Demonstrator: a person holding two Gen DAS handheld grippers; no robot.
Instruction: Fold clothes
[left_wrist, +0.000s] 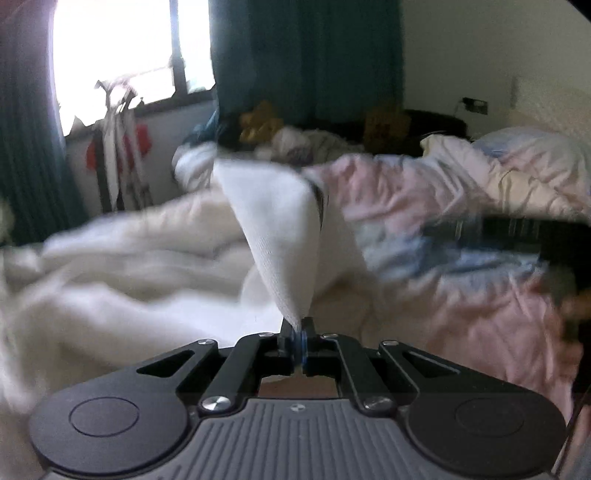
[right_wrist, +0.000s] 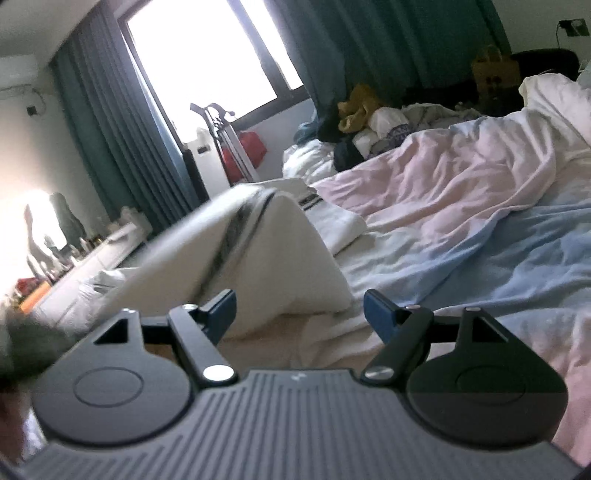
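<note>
My left gripper (left_wrist: 297, 332) is shut on a corner of a white knit garment (left_wrist: 280, 229) with a dark stripe and holds it lifted and stretched above the bed. The same white garment (right_wrist: 258, 258) shows in the right wrist view as a raised tent-shaped fold with a dark stripe, just ahead and left of my right gripper (right_wrist: 299, 314). The right gripper is open and empty, low over the bed, its blue pads (right_wrist: 376, 314) wide apart.
A rumpled pink, blue and white duvet (right_wrist: 461, 206) covers the bed. A pile of clothes (right_wrist: 369, 122) lies at the far edge under teal curtains (right_wrist: 369, 44). A clothes rack (right_wrist: 225, 144) stands by the bright window. A cluttered dresser (right_wrist: 74, 258) is at left.
</note>
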